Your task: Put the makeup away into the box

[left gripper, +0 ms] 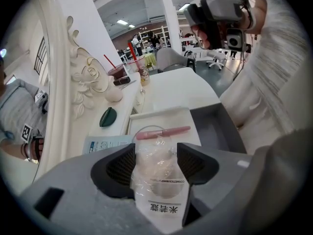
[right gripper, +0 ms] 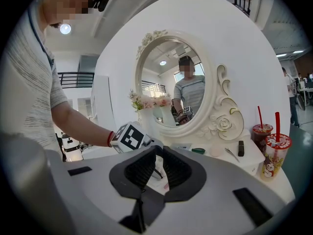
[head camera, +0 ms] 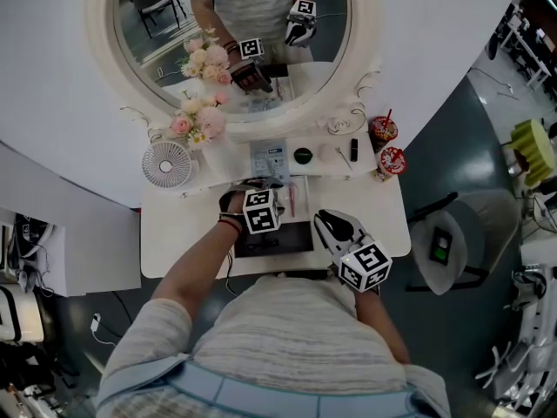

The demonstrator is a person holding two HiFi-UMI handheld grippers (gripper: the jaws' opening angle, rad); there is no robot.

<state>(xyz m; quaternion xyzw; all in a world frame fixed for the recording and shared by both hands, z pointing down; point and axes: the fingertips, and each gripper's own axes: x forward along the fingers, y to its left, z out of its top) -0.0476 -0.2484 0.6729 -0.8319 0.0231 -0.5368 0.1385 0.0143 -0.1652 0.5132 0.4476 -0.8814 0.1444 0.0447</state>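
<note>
In the left gripper view my left gripper (left gripper: 156, 153) points steeply down with its jaws wide apart. A clear plastic bag (left gripper: 160, 182) with a round puff and a printed label lies between them, and the pads do not squeeze it. Just beyond it a pink pen (left gripper: 164, 132) rests on a white tray (left gripper: 166, 117). The dark grey box (left gripper: 217, 129) stands open to the right of the tray. In the head view the box (head camera: 274, 240) sits at the table's front edge, between my left gripper (head camera: 254, 192) and my right gripper (head camera: 325, 220). My right gripper (right gripper: 157, 158) hangs level, jaws together, holding nothing.
On the shelf under the mirror lie a green compact (head camera: 302, 155), a black tube (head camera: 353, 150), tweezers (head camera: 344, 157) and a leaflet (head camera: 270, 159). A small fan (head camera: 167, 165) and pink flowers (head camera: 198, 124) stand at the left, two red drink cups (head camera: 388, 146) at the right.
</note>
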